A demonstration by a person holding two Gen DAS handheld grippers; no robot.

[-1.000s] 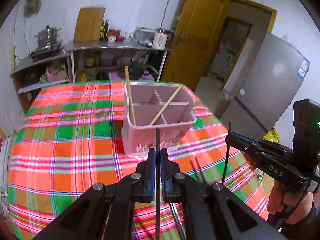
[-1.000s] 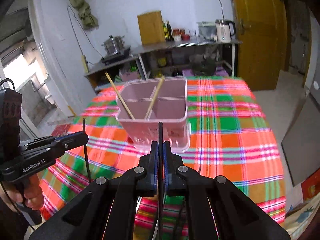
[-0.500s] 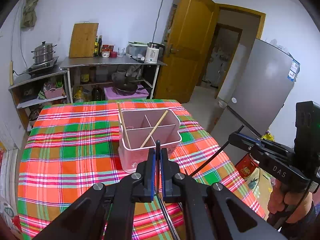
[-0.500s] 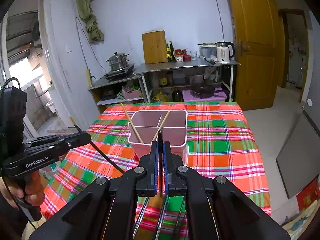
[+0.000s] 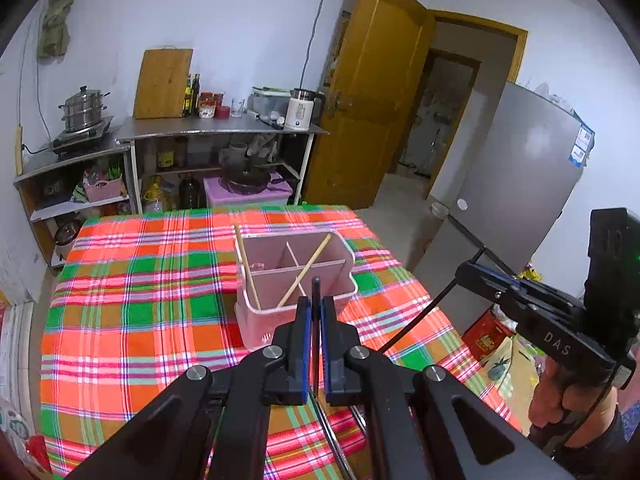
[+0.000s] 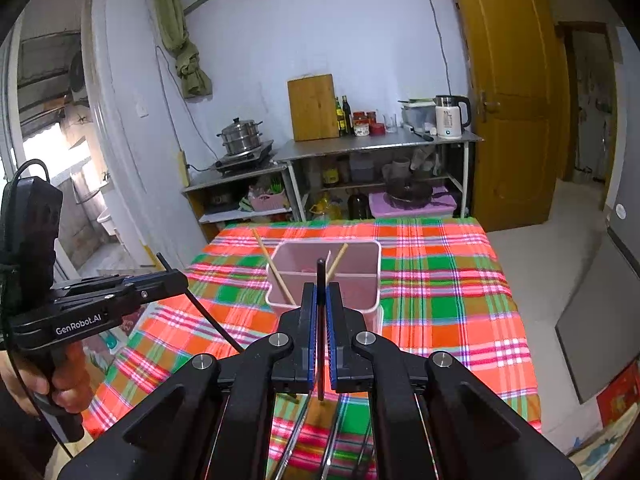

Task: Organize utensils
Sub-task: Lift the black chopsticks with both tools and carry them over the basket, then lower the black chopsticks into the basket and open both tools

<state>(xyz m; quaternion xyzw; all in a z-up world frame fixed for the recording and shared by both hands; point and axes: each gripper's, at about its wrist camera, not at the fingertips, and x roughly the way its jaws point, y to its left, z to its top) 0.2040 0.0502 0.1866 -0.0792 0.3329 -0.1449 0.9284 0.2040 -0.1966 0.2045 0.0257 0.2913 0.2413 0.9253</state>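
Both grippers are above the bench (image 5: 132, 320): the left gripper (image 5: 315, 312) and right gripper (image 6: 321, 300) have jaws closed on one black chopstick (image 5: 315, 320) each, near the pink utensil holder (image 5: 292, 304) with two wooden chopsticks (image 5: 306, 272).

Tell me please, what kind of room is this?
Most likely a home kitchen with a dining table: a steamer pot on a stove, a kettle and cutting board on a metal counter, and a fridge by the door.
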